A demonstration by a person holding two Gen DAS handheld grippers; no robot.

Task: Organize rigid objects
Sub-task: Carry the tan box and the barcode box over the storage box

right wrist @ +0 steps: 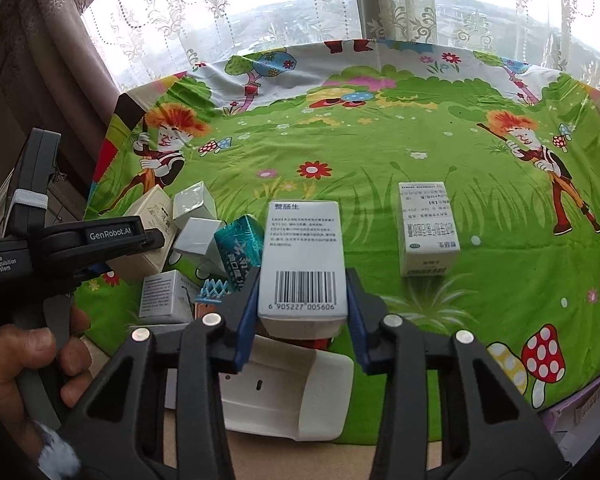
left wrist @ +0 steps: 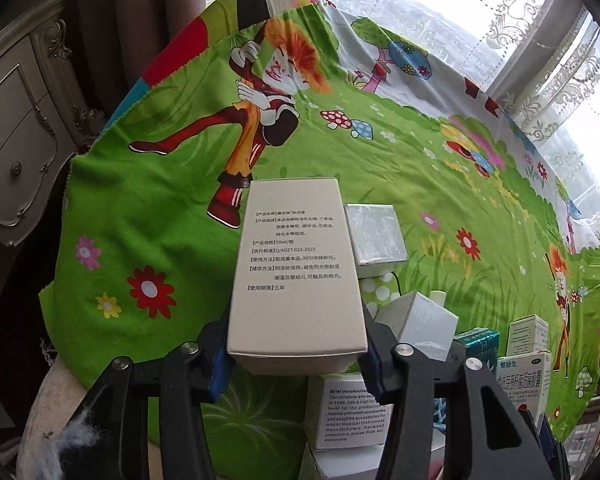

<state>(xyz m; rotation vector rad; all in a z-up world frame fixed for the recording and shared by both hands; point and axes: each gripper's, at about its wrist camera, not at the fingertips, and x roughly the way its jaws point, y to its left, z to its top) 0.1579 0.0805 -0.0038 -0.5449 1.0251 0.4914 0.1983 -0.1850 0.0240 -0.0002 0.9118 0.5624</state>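
Observation:
My left gripper (left wrist: 296,344) is shut on a tall beige box (left wrist: 296,264) printed with black Chinese text, its blue pads pressing on both long sides. In the right wrist view the same gripper (right wrist: 112,240) comes in from the left, held by a person's hand (right wrist: 28,360). My right gripper (right wrist: 302,300) is shut on a white medicine box with a barcode (right wrist: 302,252), held near the table's front edge. A pile of small boxes lies between the two grippers: silver ones (right wrist: 194,200), a teal one (right wrist: 240,248) and a white one with English text (right wrist: 164,294).
A green cartoon tablecloth (right wrist: 380,152) covers the table. One white medicine box (right wrist: 426,228) stands alone at the middle right. A white plastic tray-like piece (right wrist: 292,388) lies under my right gripper. A carved dresser (left wrist: 16,120) stands left of the table, and lace curtains hang behind it.

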